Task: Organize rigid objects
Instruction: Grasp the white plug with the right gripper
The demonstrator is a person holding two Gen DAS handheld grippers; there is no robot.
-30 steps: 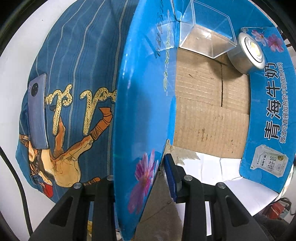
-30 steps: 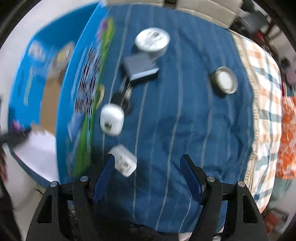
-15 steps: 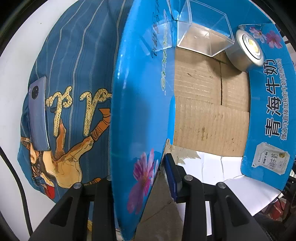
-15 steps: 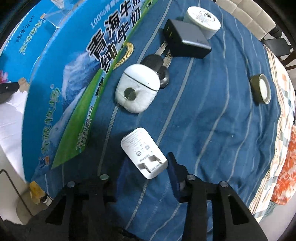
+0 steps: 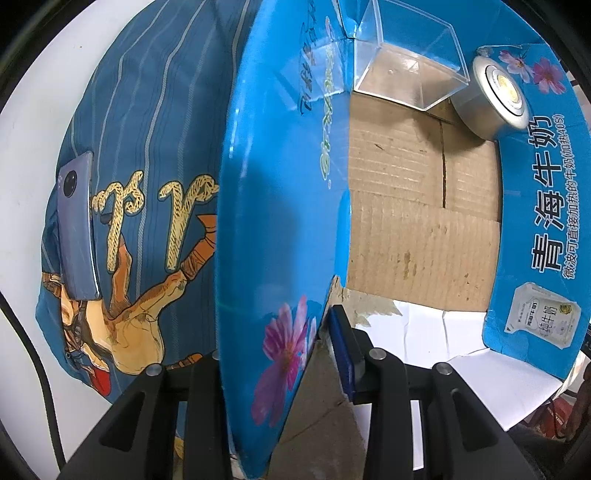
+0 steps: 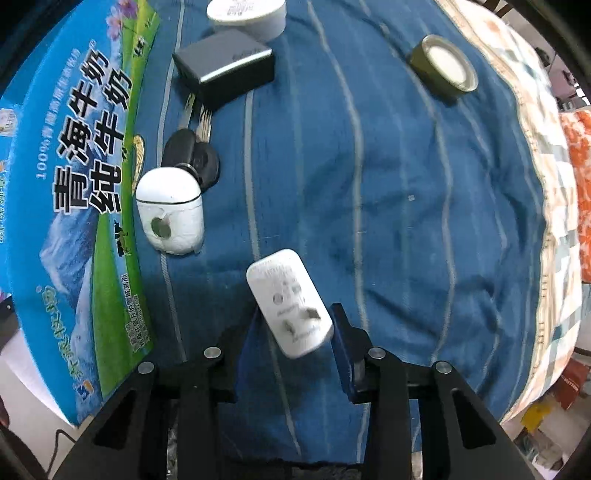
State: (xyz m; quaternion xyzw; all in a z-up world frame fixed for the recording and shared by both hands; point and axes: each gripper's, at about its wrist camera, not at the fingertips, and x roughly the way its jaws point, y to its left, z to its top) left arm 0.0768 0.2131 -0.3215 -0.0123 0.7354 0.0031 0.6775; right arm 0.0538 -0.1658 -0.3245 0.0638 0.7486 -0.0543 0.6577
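My left gripper (image 5: 280, 354) is shut on the near wall of a blue milk carton box (image 5: 273, 206). Inside the box lie a clear plastic tub (image 5: 406, 74) and a round silver puck light (image 5: 491, 96) at the far end. My right gripper (image 6: 295, 332) is shut on a white plug adapter (image 6: 288, 314) and holds it tilted just above the blue cloth. To its left stands the box's outer wall (image 6: 74, 192). A white earbud case (image 6: 170, 218), black keys (image 6: 192, 155), a dark charger block (image 6: 225, 66) and a white round tub (image 6: 247, 14) lie beside the box.
A grey phone (image 5: 77, 229) lies on the printed blue cloth left of the box. A green round tin (image 6: 443, 70) sits far right on the striped blue cloth (image 6: 388, 203). A checked cloth edge (image 6: 554, 221) runs along the right side.
My right gripper swung towards the white plug adapter, closed on it and lifted it off the cloth. The left gripper still holds the box wall, barely moved.
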